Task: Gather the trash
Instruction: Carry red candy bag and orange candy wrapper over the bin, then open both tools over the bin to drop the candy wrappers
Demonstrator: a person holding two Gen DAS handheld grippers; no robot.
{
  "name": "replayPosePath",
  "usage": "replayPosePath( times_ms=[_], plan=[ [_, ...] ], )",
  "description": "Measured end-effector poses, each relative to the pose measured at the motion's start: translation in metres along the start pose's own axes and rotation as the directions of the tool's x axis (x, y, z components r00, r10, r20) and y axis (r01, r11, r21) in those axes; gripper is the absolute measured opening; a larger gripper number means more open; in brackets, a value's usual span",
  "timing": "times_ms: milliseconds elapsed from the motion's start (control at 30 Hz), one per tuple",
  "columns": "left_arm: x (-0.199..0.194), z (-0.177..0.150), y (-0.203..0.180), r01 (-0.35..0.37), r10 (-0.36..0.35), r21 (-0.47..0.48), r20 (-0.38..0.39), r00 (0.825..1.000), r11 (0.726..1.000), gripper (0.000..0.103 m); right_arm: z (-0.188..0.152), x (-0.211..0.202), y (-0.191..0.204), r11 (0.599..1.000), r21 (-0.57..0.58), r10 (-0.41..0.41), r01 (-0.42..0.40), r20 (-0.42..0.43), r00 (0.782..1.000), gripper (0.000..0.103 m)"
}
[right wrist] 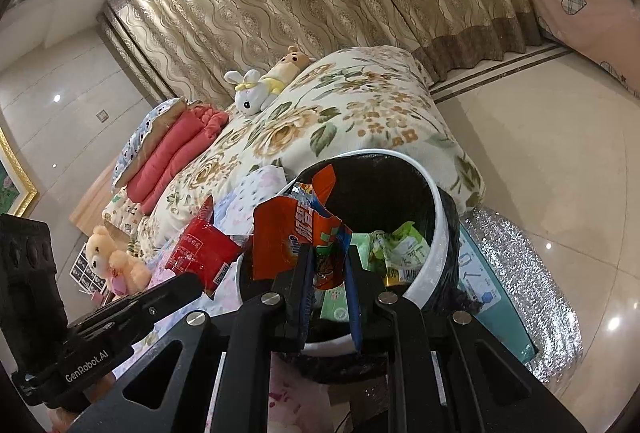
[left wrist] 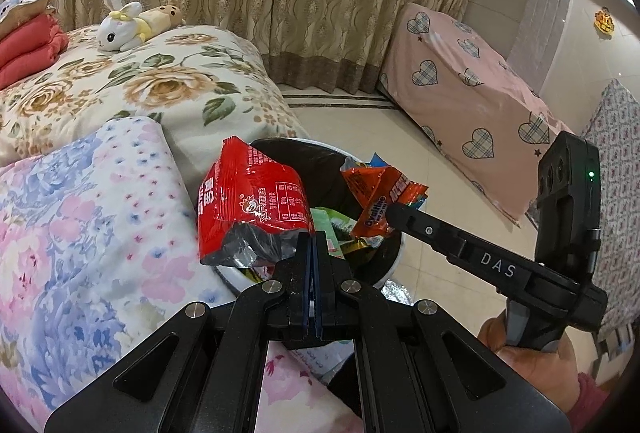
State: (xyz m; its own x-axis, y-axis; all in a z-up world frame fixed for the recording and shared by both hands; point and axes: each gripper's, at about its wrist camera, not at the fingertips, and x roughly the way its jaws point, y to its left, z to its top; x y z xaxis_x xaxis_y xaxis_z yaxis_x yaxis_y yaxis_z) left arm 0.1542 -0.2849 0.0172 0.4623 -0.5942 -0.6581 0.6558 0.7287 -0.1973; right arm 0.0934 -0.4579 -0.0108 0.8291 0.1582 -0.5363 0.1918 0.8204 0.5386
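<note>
Left tongs [left wrist: 314, 239] pinching red packet [left wrist: 248, 201], right tongs [right wrist: 326, 265] pinching orange wrapper [right wrist: 296, 233]; bin [right wrist: 434, 233] beside bed [left wrist: 180, 89].

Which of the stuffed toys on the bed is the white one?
The white plush rabbit with the yellow bow, lying on the floral bedspread. The plush toy right behind it is tan and yellow.

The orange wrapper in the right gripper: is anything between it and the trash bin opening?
Nothing visible blocks it. The orange wrapper, pinched by the right gripper, hangs over the near rim of the trash bin. The opening beyond is free; only earlier trash lies inside, lower down.
</note>
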Motion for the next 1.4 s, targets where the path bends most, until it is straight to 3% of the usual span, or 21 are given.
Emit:
replayPosePath(
  times_ms=[1400],
  plan=[
    [0.046, 0.018, 0.012, 0.015, -0.016, -0.005, -0.062, 0.998, 1.000, 0.001, 0.025, 0.037, -0.010, 0.999, -0.018, -0.050, 0.049, -0.065, 0.997, 0.017]
  ],
)
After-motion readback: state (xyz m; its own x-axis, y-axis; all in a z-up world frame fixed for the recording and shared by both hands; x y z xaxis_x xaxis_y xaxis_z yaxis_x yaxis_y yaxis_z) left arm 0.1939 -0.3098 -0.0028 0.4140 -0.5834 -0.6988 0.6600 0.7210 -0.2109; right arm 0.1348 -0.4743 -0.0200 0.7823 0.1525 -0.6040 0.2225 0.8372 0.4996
